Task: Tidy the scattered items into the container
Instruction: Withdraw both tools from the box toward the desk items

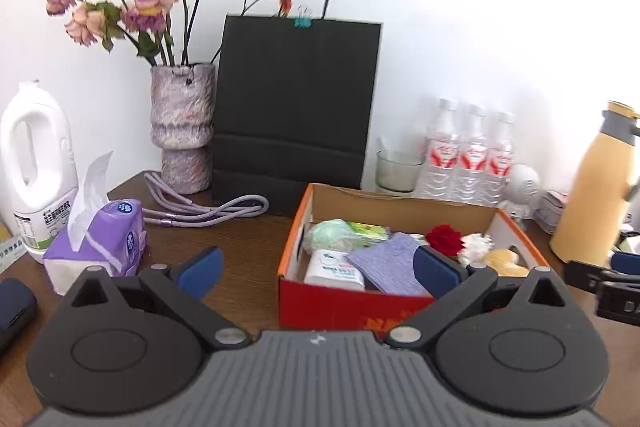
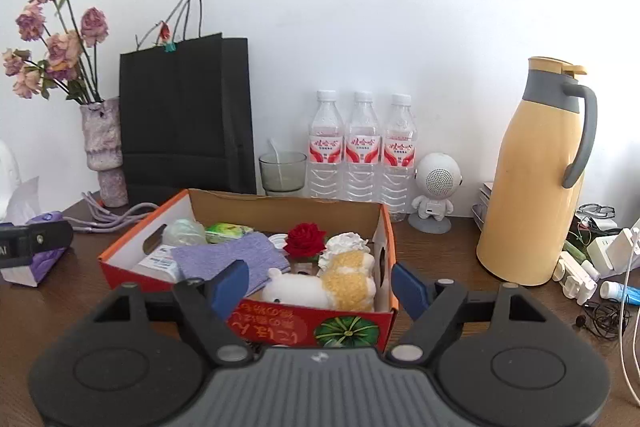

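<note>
Item: cardboard box [image 2: 280, 205], holding plush toy [image 2: 320, 287], red rose [image 2: 306, 239], purple cloth [image 2: 228, 255]. My left gripper [image 1: 320, 273] and right gripper [image 2: 320, 285] stood wide, empty, before the box. Step judged: between items. Next called for choosing remaining clutter, perhaps the purple cable [image 1: 208, 207] left of the box.

A plain white wall [image 2: 360, 7], brightly and evenly lit, rises behind a dark brown wooden table [image 2: 440, 251], along whose back edge stand a vase of dried roses [image 1: 182, 131], a black paper bag [image 1: 296, 107], three water bottles [image 2: 362, 147] and a yellow thermos jug [image 2: 536, 179].
</note>
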